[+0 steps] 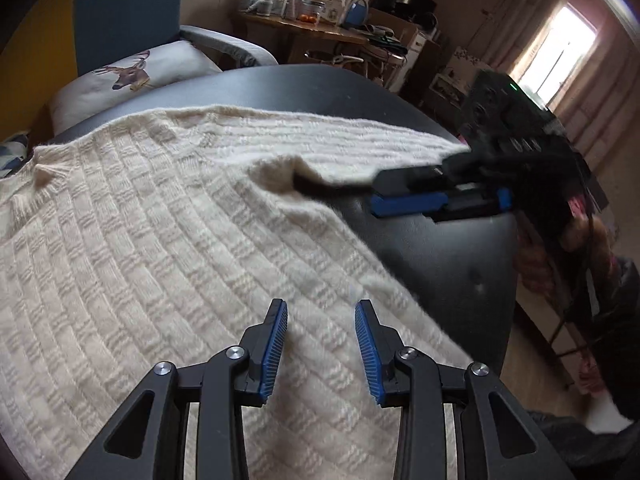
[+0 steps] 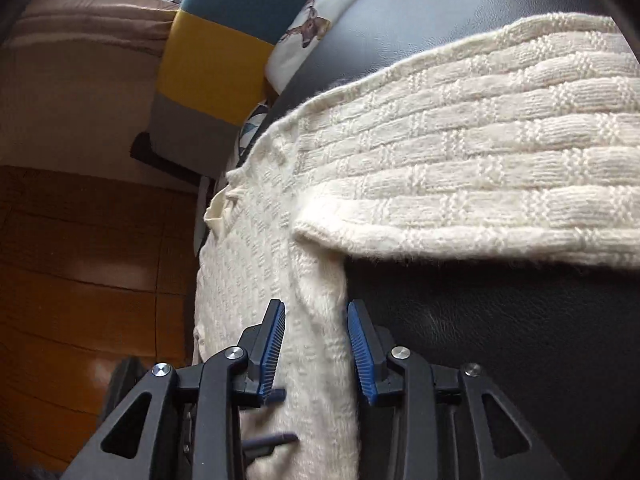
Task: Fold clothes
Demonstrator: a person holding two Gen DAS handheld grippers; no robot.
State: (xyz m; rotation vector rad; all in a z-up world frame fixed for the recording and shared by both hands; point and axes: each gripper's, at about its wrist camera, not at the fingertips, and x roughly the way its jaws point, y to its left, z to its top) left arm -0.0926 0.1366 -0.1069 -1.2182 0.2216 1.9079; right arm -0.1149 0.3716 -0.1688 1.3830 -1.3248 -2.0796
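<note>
A cream knitted sweater (image 1: 160,220) lies spread on a black leather table (image 1: 440,248). One sleeve (image 1: 340,140) stretches across toward the table's right side. My left gripper (image 1: 321,306) hovers over the sweater's body near its right edge, open, with nothing between its pads. My right gripper (image 1: 376,196) shows sideways at the right, low over the bare table just under the sleeve's edge. In the right wrist view, the right gripper (image 2: 315,306) stands open, with the sweater's (image 2: 480,160) edge lying behind the gap, not pinched. The table (image 2: 500,340) shows bare to its right.
An armchair with a deer cushion (image 1: 132,72) stands behind the table's far edge. A cluttered wooden table (image 1: 304,28) and a bright window (image 1: 556,48) are further back. A hand (image 1: 536,264) holds the right gripper past the table's right edge. Wooden floor (image 2: 80,260) lies below.
</note>
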